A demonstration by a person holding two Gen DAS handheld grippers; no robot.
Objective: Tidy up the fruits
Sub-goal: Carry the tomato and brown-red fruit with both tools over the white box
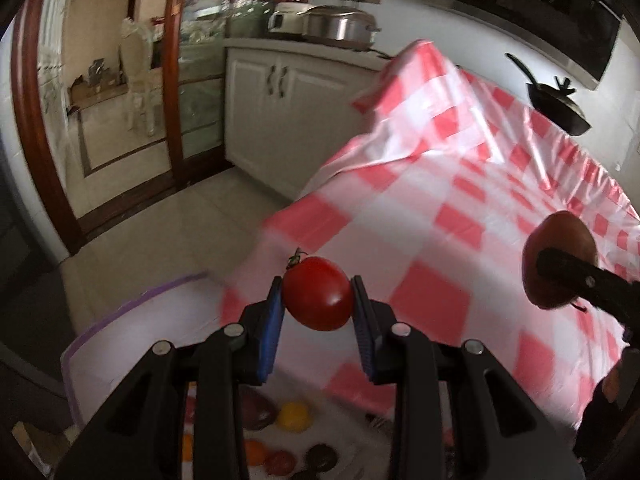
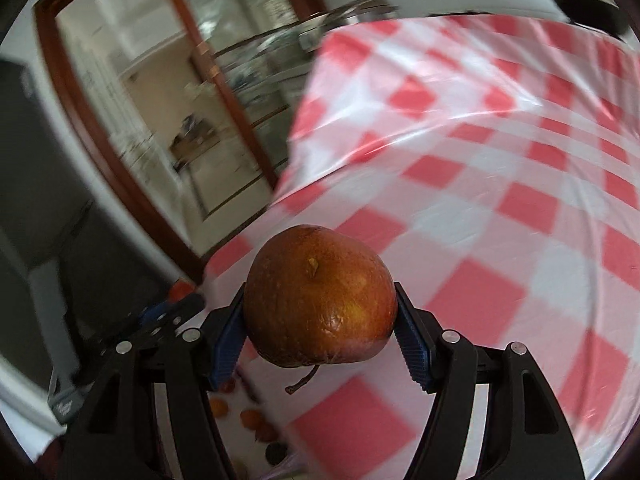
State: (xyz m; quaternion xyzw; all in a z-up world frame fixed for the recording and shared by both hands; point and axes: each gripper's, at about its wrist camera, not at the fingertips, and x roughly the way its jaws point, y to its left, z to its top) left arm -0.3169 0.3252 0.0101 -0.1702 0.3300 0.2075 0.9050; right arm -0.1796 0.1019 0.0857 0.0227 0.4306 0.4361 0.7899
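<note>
Red tomato (image 1: 319, 294) sits pinched between the blue pads of the left tongs (image 1: 318, 300), carried in the air above the near corner of the bench (image 1: 460, 216) with its red-and-white checked cloth. Its green stalk points up and away to the left, so its long axis runs roughly along the line of the tongs and the pads press on its flanks. The right tongs (image 2: 320, 312) stand at a middling width, clamped on a brown-red pear (image 2: 318, 298); its broad end faces the camera and its stem hangs below, so the pads bear on its wide middle.

Seen from the left wrist, the pear (image 1: 558, 258) hangs well to the right of the tomato and farther in over the cloth. Below and behind both tongs lies a white tray (image 1: 132, 328) at the bench edge, and more fruits (image 1: 294, 416) lie scattered under the fingers. That is the relation that matters, in my judgement: the left tongs hang nearer the tray and the loose fruit, so the tomato probably has the shorter way to a resting place, while the pear would have to come back across the cloth.
</note>
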